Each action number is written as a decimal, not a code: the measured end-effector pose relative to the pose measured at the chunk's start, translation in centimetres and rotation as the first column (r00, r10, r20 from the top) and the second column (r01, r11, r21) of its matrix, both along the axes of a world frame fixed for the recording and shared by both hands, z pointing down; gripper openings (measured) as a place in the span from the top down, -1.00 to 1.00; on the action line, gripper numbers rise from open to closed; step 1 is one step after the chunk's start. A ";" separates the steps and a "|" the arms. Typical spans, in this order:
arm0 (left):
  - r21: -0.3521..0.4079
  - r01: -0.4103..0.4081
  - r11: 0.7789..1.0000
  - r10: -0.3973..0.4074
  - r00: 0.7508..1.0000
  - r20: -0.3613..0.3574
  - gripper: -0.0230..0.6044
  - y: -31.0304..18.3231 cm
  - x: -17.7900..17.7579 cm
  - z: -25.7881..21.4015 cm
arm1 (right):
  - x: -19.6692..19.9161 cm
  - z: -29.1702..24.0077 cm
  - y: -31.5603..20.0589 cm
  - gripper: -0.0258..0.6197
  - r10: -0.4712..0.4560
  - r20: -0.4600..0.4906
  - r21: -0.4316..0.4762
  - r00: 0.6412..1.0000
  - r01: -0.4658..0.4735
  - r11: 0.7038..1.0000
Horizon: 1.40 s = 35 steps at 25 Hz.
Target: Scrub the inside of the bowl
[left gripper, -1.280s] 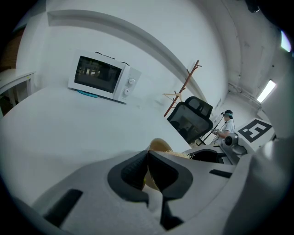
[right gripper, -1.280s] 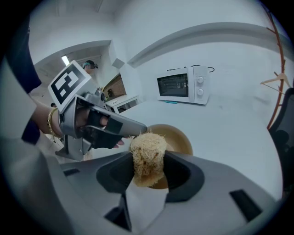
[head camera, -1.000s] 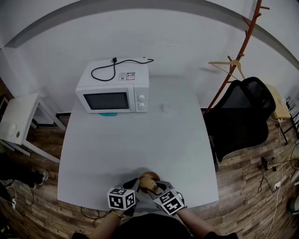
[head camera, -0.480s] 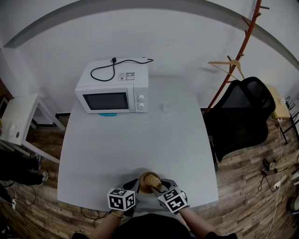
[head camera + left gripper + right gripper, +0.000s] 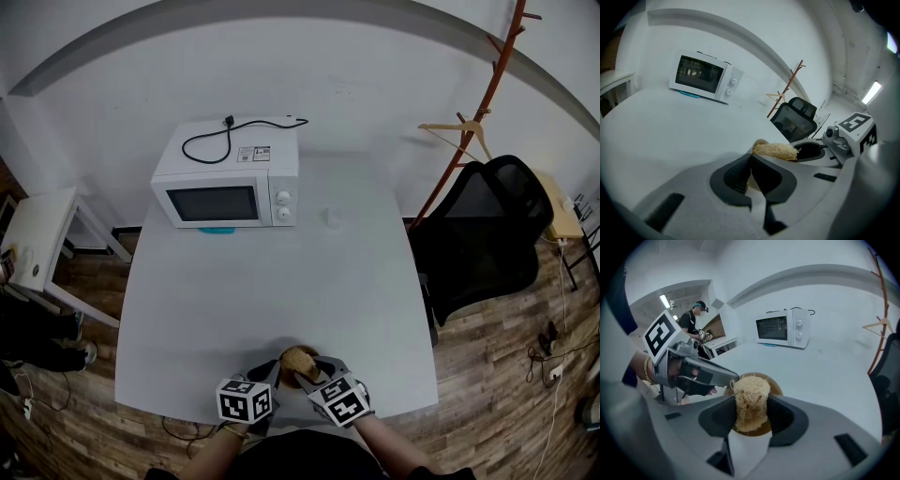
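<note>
At the far left edge of the head view a small white side table (image 5: 37, 234) stands on the wood floor. To its right a white microwave (image 5: 230, 173) sits at the back left of the white table (image 5: 272, 281), a black cord (image 5: 220, 136) coiled on its top.

At the bottom centre, near the table's front edge, the left gripper (image 5: 751, 157) reaches in from the lower left. Its jaws are pressed almost together, pinching the thin rim of the brown bowl (image 5: 776, 385) on that side. The bowl rests on the table just in front of the person, between the two grippers.

Just to the right, the right gripper (image 5: 751, 420) clamps a straw-coloured fibrous scrubber (image 5: 751, 401), which stands upright between its jaws with its lower end down inside the bowl.

Further right, beyond the table's edge, a reddish-brown coat rack (image 5: 497, 84) leans at the upper right, and a black office chair (image 5: 487, 234) stands below it.
</note>
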<state>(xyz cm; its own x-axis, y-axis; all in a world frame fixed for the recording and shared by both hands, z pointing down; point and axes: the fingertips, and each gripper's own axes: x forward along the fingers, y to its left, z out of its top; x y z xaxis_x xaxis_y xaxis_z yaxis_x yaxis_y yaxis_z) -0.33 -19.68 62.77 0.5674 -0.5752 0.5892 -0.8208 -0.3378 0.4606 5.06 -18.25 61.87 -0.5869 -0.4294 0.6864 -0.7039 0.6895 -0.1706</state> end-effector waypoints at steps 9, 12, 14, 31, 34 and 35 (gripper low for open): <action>0.006 0.038 0.999 -0.038 0.999 0.000 0.85 -0.4 -0.6 -0.2 | -1.6 -0.2 0.9 0.36 -0.054 0.007 0.002 0.998 0.054 0.999; 0.010 0.050 0.999 -0.050 0.999 0.002 0.85 -0.6 -0.8 -0.1 | -1.9 -0.2 1.2 0.36 -0.078 0.002 0.011 0.997 0.078 0.997; 0.010 0.060 0.998 -0.060 0.998 0.000 0.85 -0.8 -1.0 0.0 | -1.9 -0.2 1.3 0.36 -0.098 -0.008 0.019 0.995 0.098 0.995; -0.024 0.092 0.995 -0.092 0.996 0.005 0.85 -0.3 -1.8 1.4 | 0.7 0.8 1.5 0.36 -0.064 -0.056 0.006 0.996 0.064 0.998; -0.033 0.094 0.995 -0.094 0.995 0.020 0.85 -0.2 -1.8 2.0 | 0.8 0.5 1.5 0.36 -0.020 -0.008 0.006 1.000 0.020 1.000; -0.037 0.095 0.995 -0.094 0.995 0.027 0.85 -0.2 -1.9 2.2 | 0.8 0.2 1.3 0.36 -0.003 0.019 0.015 1.000 0.003 1.000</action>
